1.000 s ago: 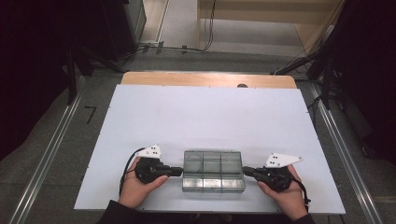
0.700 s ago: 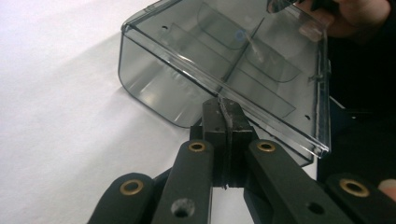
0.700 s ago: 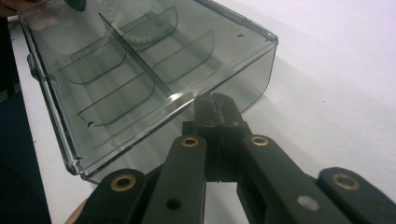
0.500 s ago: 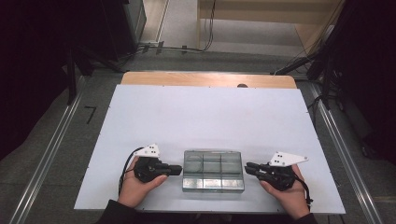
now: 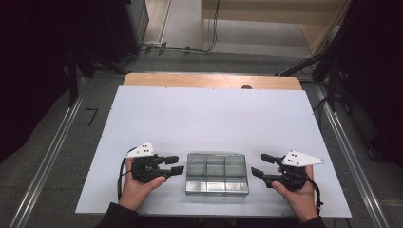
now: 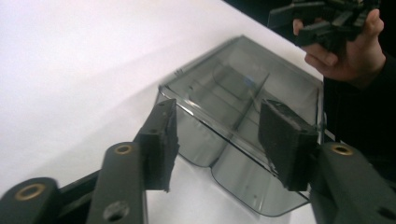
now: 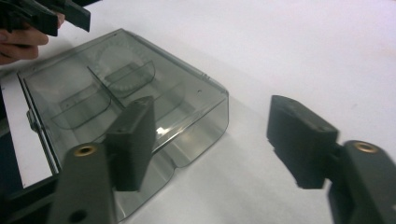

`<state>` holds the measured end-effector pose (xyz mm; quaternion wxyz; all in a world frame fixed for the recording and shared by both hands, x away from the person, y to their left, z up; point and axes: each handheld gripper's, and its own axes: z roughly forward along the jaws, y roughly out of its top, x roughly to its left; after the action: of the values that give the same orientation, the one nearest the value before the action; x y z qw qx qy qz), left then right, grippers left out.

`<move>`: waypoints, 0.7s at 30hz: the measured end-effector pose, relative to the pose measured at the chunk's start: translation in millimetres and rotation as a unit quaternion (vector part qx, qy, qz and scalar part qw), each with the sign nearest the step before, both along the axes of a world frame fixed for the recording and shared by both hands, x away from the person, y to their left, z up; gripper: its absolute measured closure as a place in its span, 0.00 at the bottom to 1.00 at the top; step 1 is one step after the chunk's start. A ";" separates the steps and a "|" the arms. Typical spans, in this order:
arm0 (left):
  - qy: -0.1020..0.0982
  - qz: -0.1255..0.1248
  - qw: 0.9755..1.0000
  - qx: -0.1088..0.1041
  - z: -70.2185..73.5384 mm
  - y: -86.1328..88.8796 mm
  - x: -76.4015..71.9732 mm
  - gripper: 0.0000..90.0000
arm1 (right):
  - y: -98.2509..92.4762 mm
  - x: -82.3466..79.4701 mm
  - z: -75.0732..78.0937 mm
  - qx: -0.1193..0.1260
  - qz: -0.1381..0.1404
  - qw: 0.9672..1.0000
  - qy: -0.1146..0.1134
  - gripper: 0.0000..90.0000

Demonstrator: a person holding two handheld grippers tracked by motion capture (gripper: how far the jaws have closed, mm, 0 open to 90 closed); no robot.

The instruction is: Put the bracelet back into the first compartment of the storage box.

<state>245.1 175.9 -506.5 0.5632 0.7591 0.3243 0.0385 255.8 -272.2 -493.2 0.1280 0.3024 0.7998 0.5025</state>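
Observation:
A smoky clear plastic box (image 5: pixel 217 173) with a shut lid and inner dividers lies near the table's front edge. My left gripper (image 5: pixel 173 165) sits just off its left end, open, jaws pointing at the box and holding nothing. My right gripper (image 5: pixel 259 165) is off the right end, also open and apart from the box. In the left gripper view the box (image 6: pixel 243 88) lies just beyond the open left gripper (image 6: pixel 222 128), with the other gripper (image 6: pixel 322 18) farther off. In the right gripper view the box (image 7: pixel 121 88) lies ahead and left of the open right gripper (image 7: pixel 215 133).
The white table top (image 5: pixel 209 118) stretches bare beyond the box, ending in a wooden strip (image 5: pixel 211 80) at the far edge. Metal rails (image 5: pixel 47 161) run along the floor on both sides, and cables (image 5: pixel 190 47) lie behind the table.
The right gripper has drawn back a little from the box's right end. Both pairs of jaws look spread wider than before. The box has not moved.

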 end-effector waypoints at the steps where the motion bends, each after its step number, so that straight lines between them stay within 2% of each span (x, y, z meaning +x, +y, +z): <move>1: -0.003 0.008 1.000 -0.002 0.7 1.0 -0.3 0.45 | -0.8 0.3 0.7 0.002 -0.002 1.000 -0.002 0.26; 6: -0.015 0.022 0.999 -0.017 2.8 7.0 -1.4 0.33 | -6.2 1.8 3.6 0.009 -0.015 1.000 -0.004 0.18; 15: -0.023 0.040 0.999 -0.021 3.0 18.6 -1.3 0.15 | -20.9 5.6 4.6 0.019 -0.040 0.999 -0.006 0.11; 21: -0.034 0.054 0.998 -0.029 3.2 30.5 -2.5 0.08 | -34.6 8.3 5.2 0.030 -0.051 0.998 -0.009 0.08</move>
<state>242.5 206.5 -503.3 0.5929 0.7220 0.3464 0.0847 264.1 -306.8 -488.0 0.1517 0.3420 0.7665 0.5220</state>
